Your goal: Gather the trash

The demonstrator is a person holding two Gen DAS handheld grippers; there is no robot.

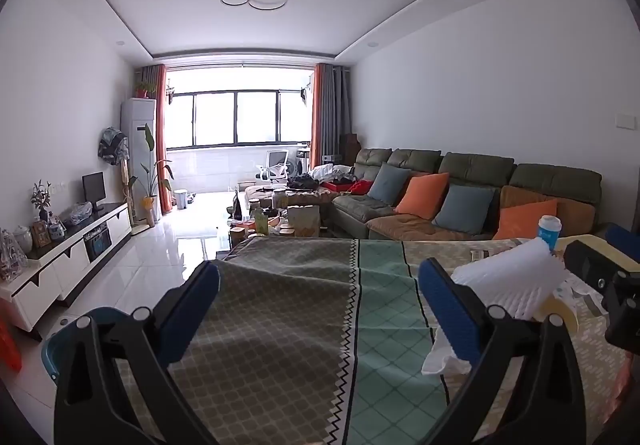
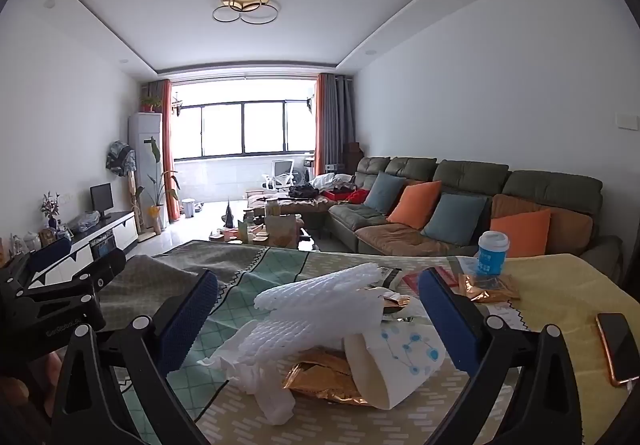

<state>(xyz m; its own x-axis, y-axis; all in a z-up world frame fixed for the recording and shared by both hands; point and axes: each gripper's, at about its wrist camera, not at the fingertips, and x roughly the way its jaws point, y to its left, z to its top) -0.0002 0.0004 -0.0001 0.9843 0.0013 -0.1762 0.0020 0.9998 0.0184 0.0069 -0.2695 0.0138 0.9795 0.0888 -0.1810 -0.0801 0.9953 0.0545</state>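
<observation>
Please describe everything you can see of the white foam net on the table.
The white foam net is a soft, ribbed mesh sleeve of white foam, bent and partly flattened. It lies tilted on top of the trash pile on the tablecloth, resting over a tipped paper cup and a gold foil wrapper, with crumpled white tissue beside it. It sits between the right gripper's open fingers; neither touches it.
</observation>
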